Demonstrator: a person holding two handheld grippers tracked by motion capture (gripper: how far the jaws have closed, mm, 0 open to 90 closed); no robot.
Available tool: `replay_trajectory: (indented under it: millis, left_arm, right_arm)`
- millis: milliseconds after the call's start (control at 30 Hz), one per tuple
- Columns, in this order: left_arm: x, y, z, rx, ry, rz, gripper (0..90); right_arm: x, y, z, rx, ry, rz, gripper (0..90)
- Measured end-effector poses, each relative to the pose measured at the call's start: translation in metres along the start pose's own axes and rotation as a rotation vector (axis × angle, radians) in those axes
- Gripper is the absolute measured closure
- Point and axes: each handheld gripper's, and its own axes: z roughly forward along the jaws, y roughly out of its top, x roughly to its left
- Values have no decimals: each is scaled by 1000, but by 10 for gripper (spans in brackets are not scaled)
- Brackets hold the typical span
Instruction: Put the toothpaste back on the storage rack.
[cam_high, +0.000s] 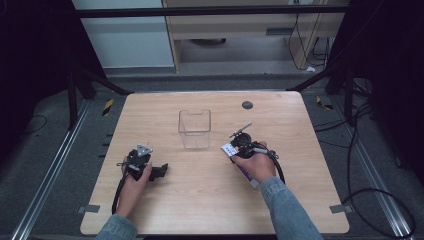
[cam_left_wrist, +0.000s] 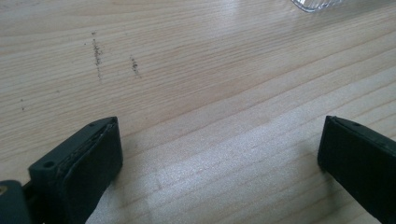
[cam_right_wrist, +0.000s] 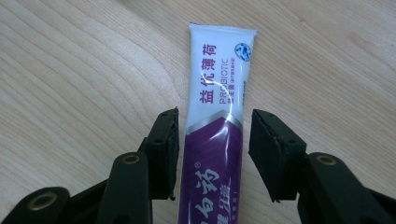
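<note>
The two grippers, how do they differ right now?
The left gripper has its jaws spread wide over bare table, nothing between them; the right gripper straddles a toothpaste tube, jaws narrower, small gaps showing beside the tube. The left sits apart from the clear box; the right lies nearer it. Both rest low on the table, hand-held.

Both forearms reach in from the near edge. The left tongs (cam_high: 161, 171) lie low with jaws spread wide and bare. The right tongs (cam_right_wrist: 214, 140) point downward, jaws partly apart, pads not pressing anything.
</note>
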Motion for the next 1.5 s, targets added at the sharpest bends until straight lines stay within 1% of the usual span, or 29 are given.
replay_trajectory:
  millis: [133,300,433,633,667,767,800,1000,1267,1500]
  left_arm:
    - [0,0,0,0,-1,-1,0]
    - [0,1,0,2,0,0,0]
    - [0,1,1,0,-1,0,0]
    - [0,1,1,0,-2,1,0]
    - [0,1,1,0,-2,0,0]
    - [0,1,1,0,-2,1,0]
    - [0,1,1,1,-2,2,0]
    - [0,1,1,0,-2,2,0]
    - [0,1,1,1,-1,1,0]
    - [0,1,1,0,-3,2,0]
  right_arm:
    - [0,2,4,10,2,3,520]
    - [0,3,10,21,-9,-1,510]
    - [-1,4,14,28,-10,13,510]
    - [-1,5,18,36,-10,11,510]
    - [0,5,19,40,-7,18,510]
    - [-1,5,20,37,-12,9,511]
    - [0,5,21,40,-16,19,510]
    - [0,5,22,41,-12,25,512]
    - [-1,5,24,44,-11,18,514]
    - [-1,5,24,43,-11,22,521]
